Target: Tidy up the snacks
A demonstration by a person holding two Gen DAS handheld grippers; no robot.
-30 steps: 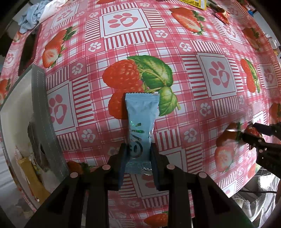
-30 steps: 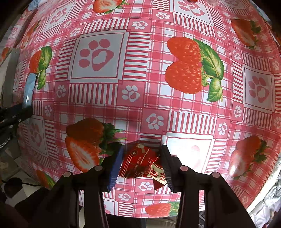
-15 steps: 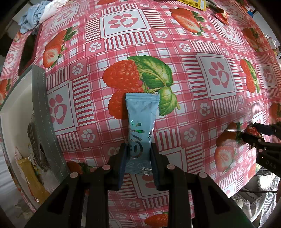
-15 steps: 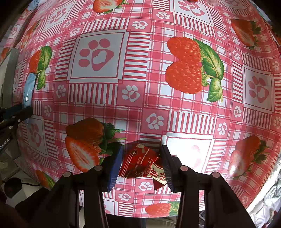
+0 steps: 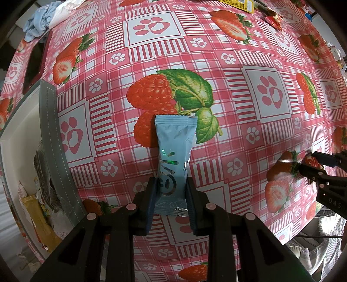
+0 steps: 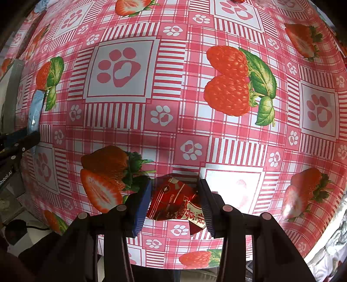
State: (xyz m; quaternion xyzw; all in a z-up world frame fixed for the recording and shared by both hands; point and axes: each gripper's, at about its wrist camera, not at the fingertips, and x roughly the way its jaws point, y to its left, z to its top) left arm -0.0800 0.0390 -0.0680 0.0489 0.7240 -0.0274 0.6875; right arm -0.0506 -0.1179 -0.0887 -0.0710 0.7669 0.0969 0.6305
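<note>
My left gripper (image 5: 171,184) is shut on the near end of a light blue snack packet (image 5: 174,151), which points away from me over the strawberry tablecloth. My right gripper (image 6: 174,186) is shut on a crumpled red snack packet (image 6: 173,200). In the left wrist view the right gripper (image 5: 308,161) shows at the right edge with the red packet (image 5: 312,161) between its fingers. In the right wrist view the blue packet (image 6: 35,110) and the left gripper (image 6: 19,141) show at the far left.
A grey-rimmed white bin (image 5: 48,138) at the left holds several snack packs, among them a yellow one (image 5: 39,219). A yellow packet (image 5: 238,3) and a red wrapper (image 5: 274,20) lie at the table's far side. Blue cloth (image 5: 39,19) lies far left.
</note>
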